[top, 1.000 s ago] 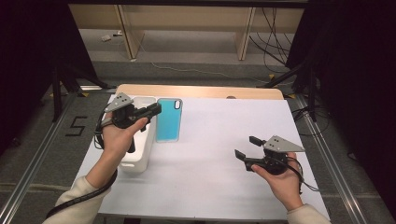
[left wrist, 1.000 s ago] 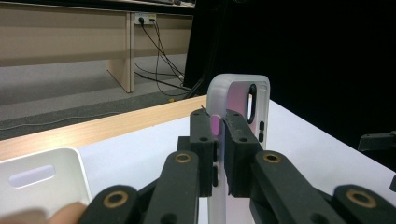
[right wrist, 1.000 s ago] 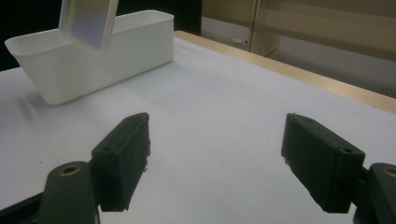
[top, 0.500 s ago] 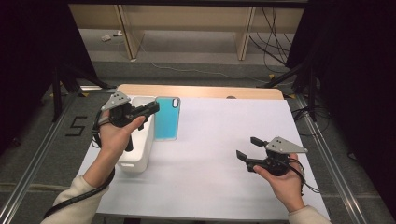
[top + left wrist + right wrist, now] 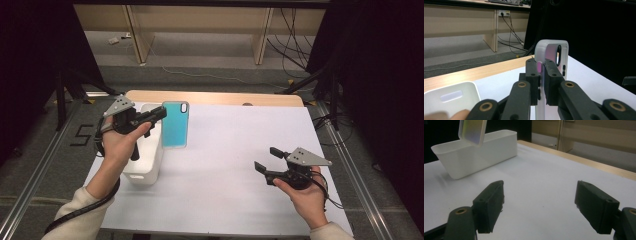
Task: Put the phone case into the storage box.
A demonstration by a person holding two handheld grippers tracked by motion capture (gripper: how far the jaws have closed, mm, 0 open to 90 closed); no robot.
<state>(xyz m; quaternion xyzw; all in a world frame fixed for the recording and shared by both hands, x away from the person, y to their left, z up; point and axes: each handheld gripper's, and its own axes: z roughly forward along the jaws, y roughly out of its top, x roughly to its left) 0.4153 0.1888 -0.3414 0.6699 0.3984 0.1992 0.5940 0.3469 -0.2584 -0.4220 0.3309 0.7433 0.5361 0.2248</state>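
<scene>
While the left gripper (image 5: 159,113) clamps its jaws tight on the edge of a turquoise phone case (image 5: 175,124), the case hangs in the air above the white sheet (image 5: 240,150) that covers the table, just beside the long white plastic bin (image 5: 147,165). Seen from the left gripper view, the case (image 5: 551,53) stands on edge between the two black pads, its camera cutout near the top and its frosted rim catching the light. At the lower right of the high view, the right gripper (image 5: 266,161) hovers low over the sheet, well apart from the case and the bin. Its jaws stand wide with nothing between them, as the right gripper view shows, where the bin (image 5: 477,153) sits farther off and one corner of the case (image 5: 472,131) hangs above it.
</scene>
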